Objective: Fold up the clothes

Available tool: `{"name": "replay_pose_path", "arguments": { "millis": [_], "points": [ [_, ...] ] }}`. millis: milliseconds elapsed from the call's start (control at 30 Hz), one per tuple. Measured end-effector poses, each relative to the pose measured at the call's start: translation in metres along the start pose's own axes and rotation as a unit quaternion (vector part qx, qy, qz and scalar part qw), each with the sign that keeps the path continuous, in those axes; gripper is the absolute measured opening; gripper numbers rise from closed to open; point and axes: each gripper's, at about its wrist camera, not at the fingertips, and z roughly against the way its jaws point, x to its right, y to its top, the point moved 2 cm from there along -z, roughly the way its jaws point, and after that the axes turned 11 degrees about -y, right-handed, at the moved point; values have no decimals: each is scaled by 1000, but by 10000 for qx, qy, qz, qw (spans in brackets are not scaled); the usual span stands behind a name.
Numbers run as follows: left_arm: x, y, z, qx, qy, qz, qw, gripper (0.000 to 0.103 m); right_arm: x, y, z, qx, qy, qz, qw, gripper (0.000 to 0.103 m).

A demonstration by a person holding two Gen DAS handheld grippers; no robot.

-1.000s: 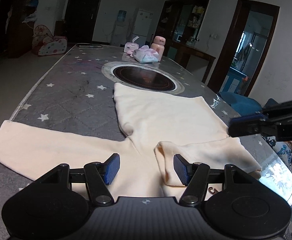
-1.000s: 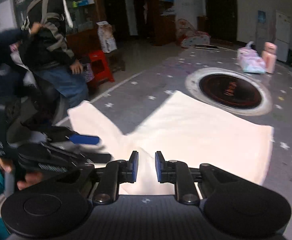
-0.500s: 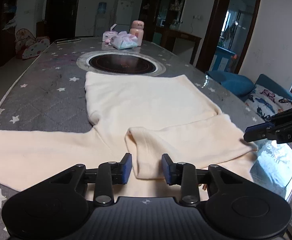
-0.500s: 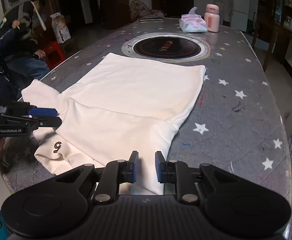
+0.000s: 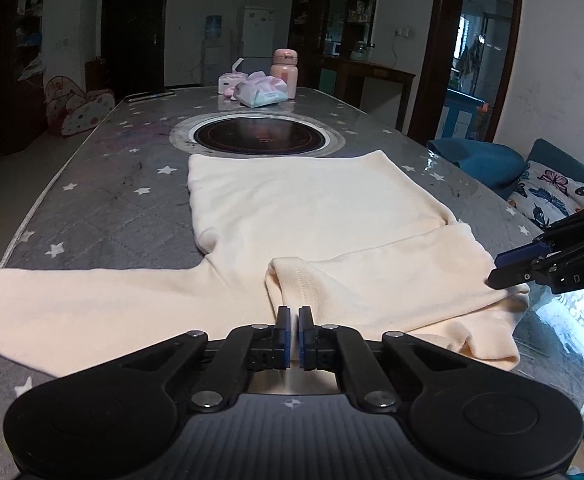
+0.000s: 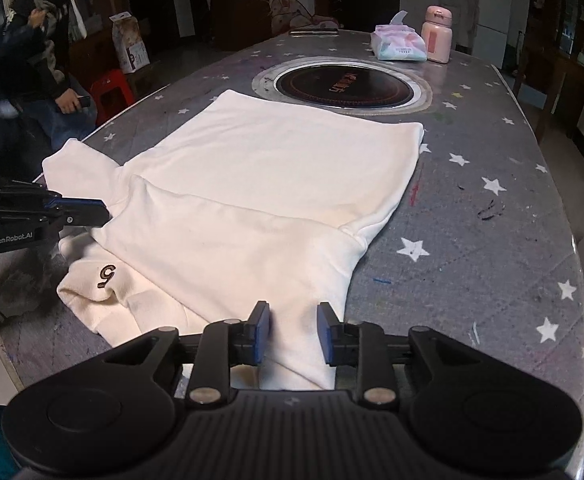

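Cream long-sleeved cotton top (image 5: 300, 216) flat on grey star-patterned desk (image 5: 104, 204), left gripper (image 5: 294, 334) fingers closed, whether pinching the fabric unclear, right gripper (image 6: 294, 334) fingers opening astride folded sleeve (image 6: 252, 256).

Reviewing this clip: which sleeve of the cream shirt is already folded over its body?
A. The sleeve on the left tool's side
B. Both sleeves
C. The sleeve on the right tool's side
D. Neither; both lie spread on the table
C. In the left wrist view the cream shirt has its right-side sleeve doubled over the body, while the other sleeve lies stretched out flat on the table.
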Motion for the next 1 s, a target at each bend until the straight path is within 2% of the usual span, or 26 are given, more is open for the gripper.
{"name": "replay_pose_path", "arguments": {
  "millis": [367,500,667,867,1000],
  "points": [
    [-2,0,11,-19,44,51,10000,3,3,24,-4,280,-135,109,9995,26],
    [-2,8,12,36,-80,125,9999,3,-5,31,-14,342,-118,193,9992,26],
    [3,22,-6,92,-244,159,9995,5,-12,34,-27,324,-133,289,9990,26],
    [-1,23,-34,-133,-216,279,9993,5,-12,33,-28,307,-128,269,9991,26],
    [-10,19,-36,-183,-165,411,9989,5,-16,35,-23,355,-47,323,9988,26]
  ]
}}
